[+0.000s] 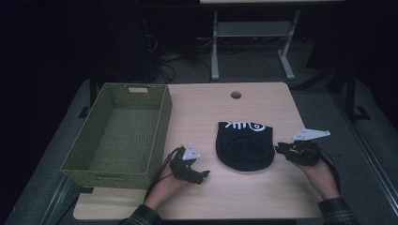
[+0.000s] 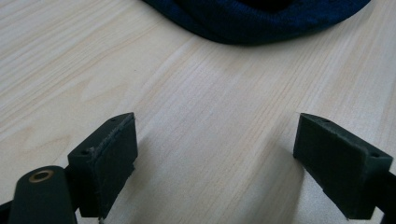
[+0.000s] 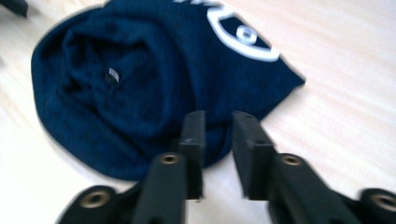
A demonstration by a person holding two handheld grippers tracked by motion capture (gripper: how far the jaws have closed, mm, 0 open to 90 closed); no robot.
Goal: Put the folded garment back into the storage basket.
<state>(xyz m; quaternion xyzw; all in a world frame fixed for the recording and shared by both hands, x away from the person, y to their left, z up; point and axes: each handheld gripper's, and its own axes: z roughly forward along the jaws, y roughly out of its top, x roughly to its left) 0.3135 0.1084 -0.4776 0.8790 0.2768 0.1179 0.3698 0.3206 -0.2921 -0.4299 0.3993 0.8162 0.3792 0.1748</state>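
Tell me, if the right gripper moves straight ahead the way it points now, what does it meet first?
Probably the dark blue knit hat: the right gripper points at its near edge, jaws slightly apart with nothing between them.

Wooden table (image 1: 263,192): basket (image 1: 119,136), folded garment (image 1: 245,145).

The hat (image 1: 245,146) lies on the table (image 1: 263,103), right of the basket (image 1: 123,133), between both tools.

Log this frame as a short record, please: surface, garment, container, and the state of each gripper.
surface: light wooden table
garment: dark blue folded garment with white print, lying flat between the two grippers
container: green woven basket, at the table's left
left gripper: jaws wide open over bare wood, nothing between them, short of the garment
right gripper: jaws nearly together, narrow gap, at the garment's edge, nothing visibly clamped
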